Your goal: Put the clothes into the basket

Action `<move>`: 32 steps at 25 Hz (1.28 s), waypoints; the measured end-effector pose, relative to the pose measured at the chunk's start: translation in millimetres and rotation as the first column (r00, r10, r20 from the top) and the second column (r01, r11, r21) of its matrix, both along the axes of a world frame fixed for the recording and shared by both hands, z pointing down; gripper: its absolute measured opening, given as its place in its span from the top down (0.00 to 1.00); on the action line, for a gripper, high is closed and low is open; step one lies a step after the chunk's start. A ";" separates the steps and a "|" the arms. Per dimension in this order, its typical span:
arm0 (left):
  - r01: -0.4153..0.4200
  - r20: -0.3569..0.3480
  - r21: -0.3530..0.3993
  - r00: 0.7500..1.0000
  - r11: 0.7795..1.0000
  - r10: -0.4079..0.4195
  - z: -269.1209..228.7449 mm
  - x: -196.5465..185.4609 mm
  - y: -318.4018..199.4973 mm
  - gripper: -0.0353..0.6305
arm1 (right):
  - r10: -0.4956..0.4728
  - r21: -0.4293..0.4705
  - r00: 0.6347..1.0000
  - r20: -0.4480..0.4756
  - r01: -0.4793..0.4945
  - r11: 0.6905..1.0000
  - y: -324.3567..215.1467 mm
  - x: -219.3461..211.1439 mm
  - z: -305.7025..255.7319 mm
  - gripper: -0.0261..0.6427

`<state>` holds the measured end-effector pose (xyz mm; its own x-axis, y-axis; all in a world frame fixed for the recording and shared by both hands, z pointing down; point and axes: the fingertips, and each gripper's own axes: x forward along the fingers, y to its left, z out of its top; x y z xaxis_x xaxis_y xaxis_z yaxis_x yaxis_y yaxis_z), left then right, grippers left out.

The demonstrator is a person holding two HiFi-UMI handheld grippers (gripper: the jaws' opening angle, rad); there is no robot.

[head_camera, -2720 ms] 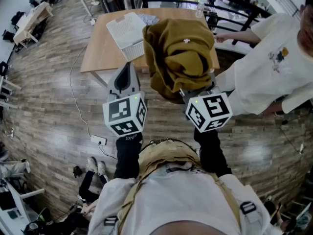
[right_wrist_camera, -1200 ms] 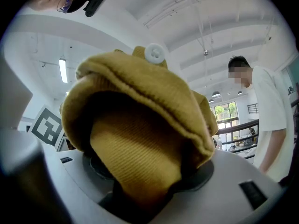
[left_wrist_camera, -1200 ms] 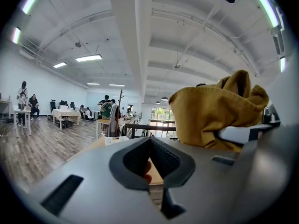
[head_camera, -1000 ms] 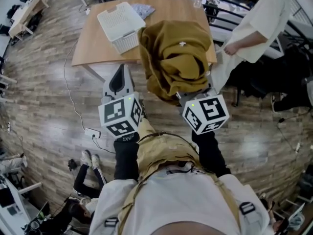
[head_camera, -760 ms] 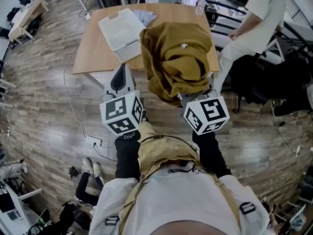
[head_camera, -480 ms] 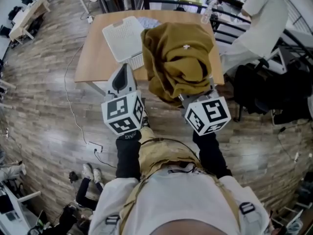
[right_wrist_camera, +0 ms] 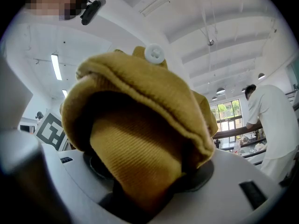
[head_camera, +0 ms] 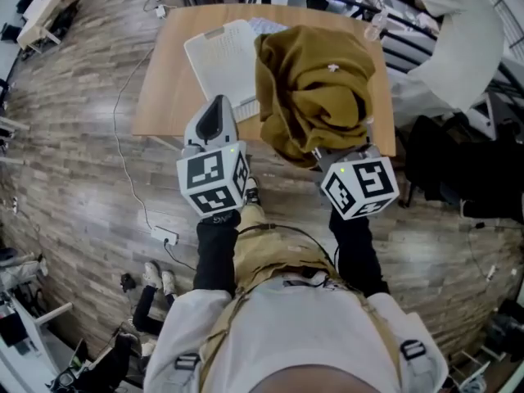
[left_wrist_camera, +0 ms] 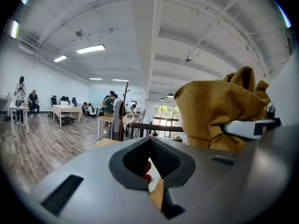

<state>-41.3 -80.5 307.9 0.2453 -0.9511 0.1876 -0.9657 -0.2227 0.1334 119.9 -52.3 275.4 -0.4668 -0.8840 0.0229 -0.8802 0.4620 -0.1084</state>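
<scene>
A bulky mustard garment (head_camera: pixel 319 88) with a white button hangs bunched from my right gripper (head_camera: pixel 332 150), whose jaws are shut on its folds. It is held in the air over the near right part of the wooden table (head_camera: pixel 164 80). In the right gripper view the cloth (right_wrist_camera: pixel 140 125) fills the space between the jaws of that gripper (right_wrist_camera: pixel 149 181). The white slatted basket (head_camera: pixel 219 60) stands on the table just left of the garment. My left gripper (head_camera: pixel 214 113) points at the basket's near edge, jaws together and empty. The left gripper view shows the garment (left_wrist_camera: pixel 215 111) at the right.
A grey cloth (head_camera: pixel 266 24) lies on the table behind the basket. A person in white (head_camera: pixel 463 39) stands by the black railing at the far right, beside a bottle (head_camera: pixel 377 24). A cable and power strip (head_camera: pixel 164 236) lie on the wooden floor at the left.
The table and basket have come closer and lower in the head view. The person in white has moved away toward the upper right. Both grippers keep their pose, the garment still held.
</scene>
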 end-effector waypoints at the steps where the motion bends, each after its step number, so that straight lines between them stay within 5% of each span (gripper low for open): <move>1: 0.000 0.004 -0.007 1.000 1.000 0.000 1.6 -3.0 -8.4 0.95 | 0.002 -0.006 1.000 0.003 -0.002 1.000 -10.0 -1.8 1.2 0.54; 18: 0.002 -0.001 -0.078 1.000 0.997 -0.002 38.4 -73.4 -138.9 0.94 | -0.009 -0.096 1.000 0.015 0.011 0.995 -149.6 -73.0 41.2 0.54; 32: 0.074 0.013 -0.195 0.997 0.978 -0.073 78.7 -87.7 -173.0 0.94 | -0.104 -0.213 0.994 0.035 0.109 0.971 -200.8 -97.2 82.4 0.54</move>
